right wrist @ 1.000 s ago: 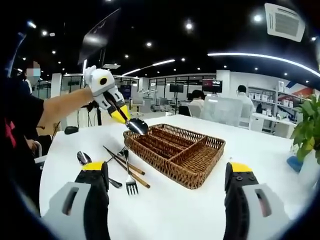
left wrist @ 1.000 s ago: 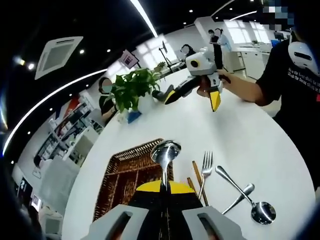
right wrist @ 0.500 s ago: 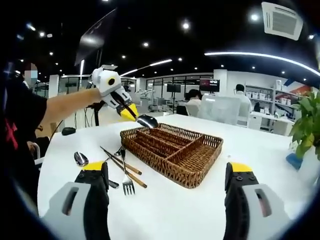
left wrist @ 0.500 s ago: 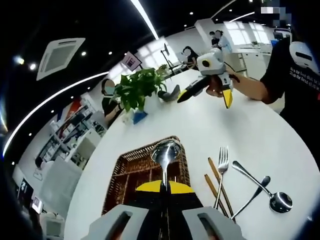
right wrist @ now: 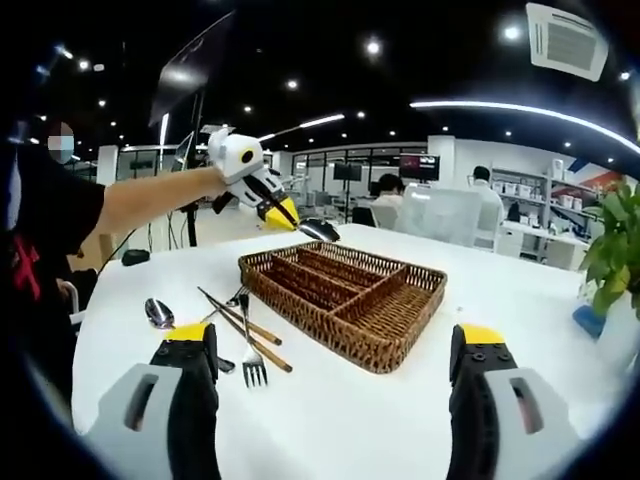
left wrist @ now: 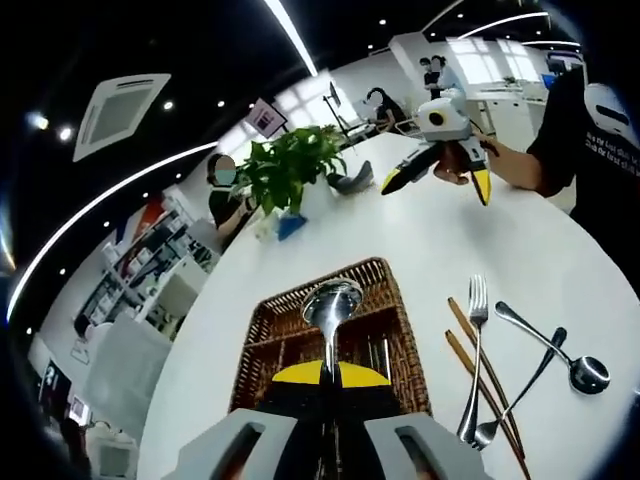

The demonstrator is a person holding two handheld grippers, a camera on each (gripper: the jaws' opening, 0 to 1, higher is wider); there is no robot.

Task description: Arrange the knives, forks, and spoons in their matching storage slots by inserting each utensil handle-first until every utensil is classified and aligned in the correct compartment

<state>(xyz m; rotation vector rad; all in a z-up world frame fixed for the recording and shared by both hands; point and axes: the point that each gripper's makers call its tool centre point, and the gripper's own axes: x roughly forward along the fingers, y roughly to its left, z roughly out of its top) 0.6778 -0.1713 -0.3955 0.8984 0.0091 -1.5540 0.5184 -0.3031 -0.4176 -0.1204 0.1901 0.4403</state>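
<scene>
My left gripper (left wrist: 327,375) is shut on the handle of a steel spoon (left wrist: 333,300), whose bowl points forward over the wicker divided basket (left wrist: 262,330). In the right gripper view the left gripper (right wrist: 285,215) hovers with that spoon (right wrist: 320,230) above the far end of the basket (right wrist: 300,308). On the white table beside the basket lie a fork (right wrist: 250,352), wooden chopsticks (right wrist: 238,325) and a spoon (right wrist: 158,313). My right gripper (right wrist: 335,345) is open and holds nothing, short of the basket. It also shows far across the table as the right gripper (left wrist: 440,185).
A potted plant (left wrist: 285,170) stands at the table's far side, seen as the plant (right wrist: 615,250) at the right. Two more spoons (left wrist: 560,352) lie crossed near the fork (left wrist: 473,350). A person's arm and dark shirt (left wrist: 590,150) are at the right. Office desks stand behind.
My left gripper carried the spoon from beside the basket's near corner to above its far end. The right gripper stayed where it was, open.
</scene>
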